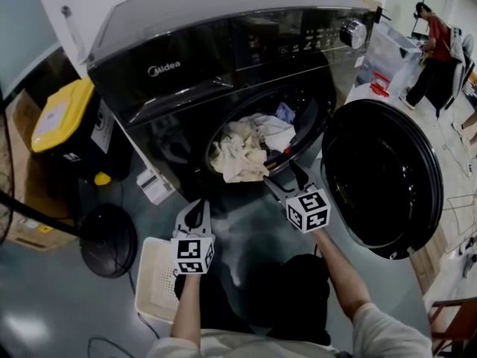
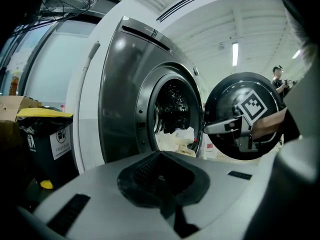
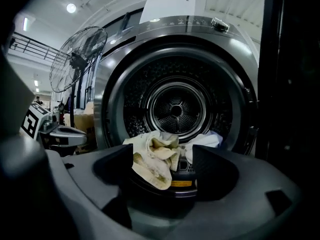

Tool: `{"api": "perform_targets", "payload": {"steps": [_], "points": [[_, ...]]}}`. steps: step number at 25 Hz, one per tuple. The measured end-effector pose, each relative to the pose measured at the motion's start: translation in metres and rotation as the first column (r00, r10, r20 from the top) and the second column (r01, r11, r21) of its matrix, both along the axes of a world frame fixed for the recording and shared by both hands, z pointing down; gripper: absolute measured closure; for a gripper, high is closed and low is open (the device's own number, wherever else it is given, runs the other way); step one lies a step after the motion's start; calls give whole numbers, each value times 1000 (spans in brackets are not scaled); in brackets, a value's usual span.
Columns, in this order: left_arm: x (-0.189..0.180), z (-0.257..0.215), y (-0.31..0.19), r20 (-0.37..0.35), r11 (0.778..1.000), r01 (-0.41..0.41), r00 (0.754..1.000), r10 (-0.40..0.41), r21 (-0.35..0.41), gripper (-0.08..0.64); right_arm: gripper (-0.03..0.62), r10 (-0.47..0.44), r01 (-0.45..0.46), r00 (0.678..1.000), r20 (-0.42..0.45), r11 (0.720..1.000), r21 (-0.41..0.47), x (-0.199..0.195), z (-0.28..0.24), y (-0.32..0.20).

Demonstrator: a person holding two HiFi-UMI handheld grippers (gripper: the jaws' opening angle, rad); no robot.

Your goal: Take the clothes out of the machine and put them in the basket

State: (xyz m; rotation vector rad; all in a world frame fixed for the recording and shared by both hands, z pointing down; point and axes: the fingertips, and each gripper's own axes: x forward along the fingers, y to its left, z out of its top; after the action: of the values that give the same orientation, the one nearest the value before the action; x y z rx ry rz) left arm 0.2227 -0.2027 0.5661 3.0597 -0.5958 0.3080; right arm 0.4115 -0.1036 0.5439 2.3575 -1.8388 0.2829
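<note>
The black front-loading washer (image 1: 223,58) has its door (image 1: 384,177) swung open to the right. In the drum mouth lie a cream cloth (image 1: 238,155) (image 3: 152,159), a white cloth (image 1: 272,129) and a bluish piece (image 1: 285,112). My right gripper (image 1: 285,181) (image 3: 162,159) is open just in front of the drum's lip; the cream cloth hangs beyond, framed by the jaws, and the pads do not press on it. My left gripper (image 1: 197,213) (image 2: 162,184) is shut and empty, lower left of the opening. A white basket (image 1: 153,274) sits on the floor under my left arm.
A black bin with a yellow lid (image 1: 63,114) stands left of the washer. A standing fan's round base (image 1: 108,241) is beside the basket. Cardboard boxes sit at the far left. A person (image 1: 436,47) stands at the back right.
</note>
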Motion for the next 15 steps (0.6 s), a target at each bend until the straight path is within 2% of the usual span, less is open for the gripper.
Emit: {"api": "perform_targets", "payload": {"steps": [8, 15], "points": [[-9, 4, -7, 1, 999, 36, 999, -36, 0, 541, 229, -89, 90, 996, 24, 994, -69, -11, 22, -52], [-19, 6, -7, -2, 998, 65, 998, -65, -10, 541, 229, -129, 131, 991, 26, 987, -96, -9, 19, -103]]}}
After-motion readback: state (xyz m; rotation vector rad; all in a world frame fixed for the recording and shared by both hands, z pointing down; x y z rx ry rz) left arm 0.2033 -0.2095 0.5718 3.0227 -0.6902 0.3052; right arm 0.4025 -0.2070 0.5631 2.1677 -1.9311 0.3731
